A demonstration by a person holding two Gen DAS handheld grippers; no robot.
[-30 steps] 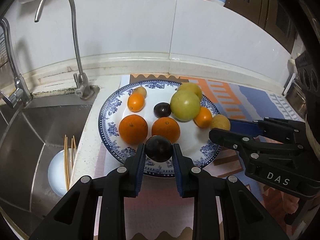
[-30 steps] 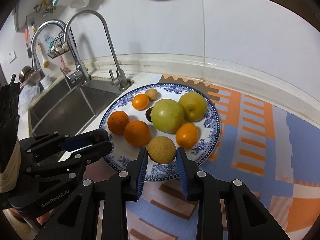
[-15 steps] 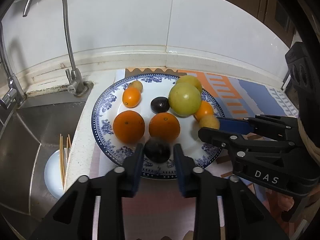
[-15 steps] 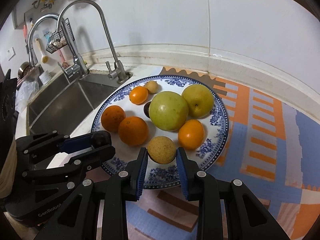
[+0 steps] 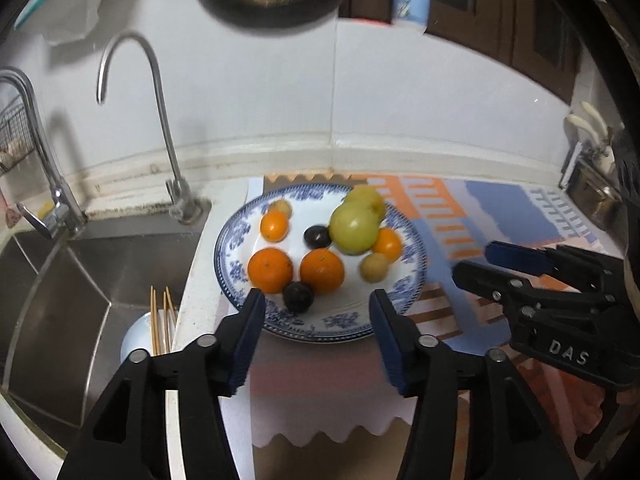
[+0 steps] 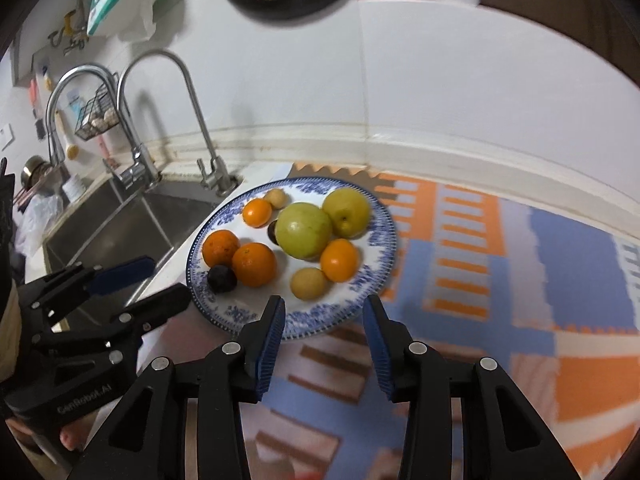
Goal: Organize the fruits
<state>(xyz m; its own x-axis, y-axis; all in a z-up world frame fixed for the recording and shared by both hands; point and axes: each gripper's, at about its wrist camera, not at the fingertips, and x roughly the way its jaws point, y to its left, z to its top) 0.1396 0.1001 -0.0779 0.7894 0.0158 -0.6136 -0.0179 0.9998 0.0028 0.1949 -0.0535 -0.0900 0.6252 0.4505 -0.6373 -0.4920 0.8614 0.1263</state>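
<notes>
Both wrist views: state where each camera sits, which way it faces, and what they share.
Left wrist: behind the open left gripper, facing the plate and sink; right gripper at right.
Right wrist: behind the open right gripper, facing the plate from its mat side; left gripper at left.
Shared: plate, dark plum.

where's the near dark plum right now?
The dark plum sits on the blue-and-white plate near its front rim, just in front of the two big oranges, free of the open left gripper.
</notes>
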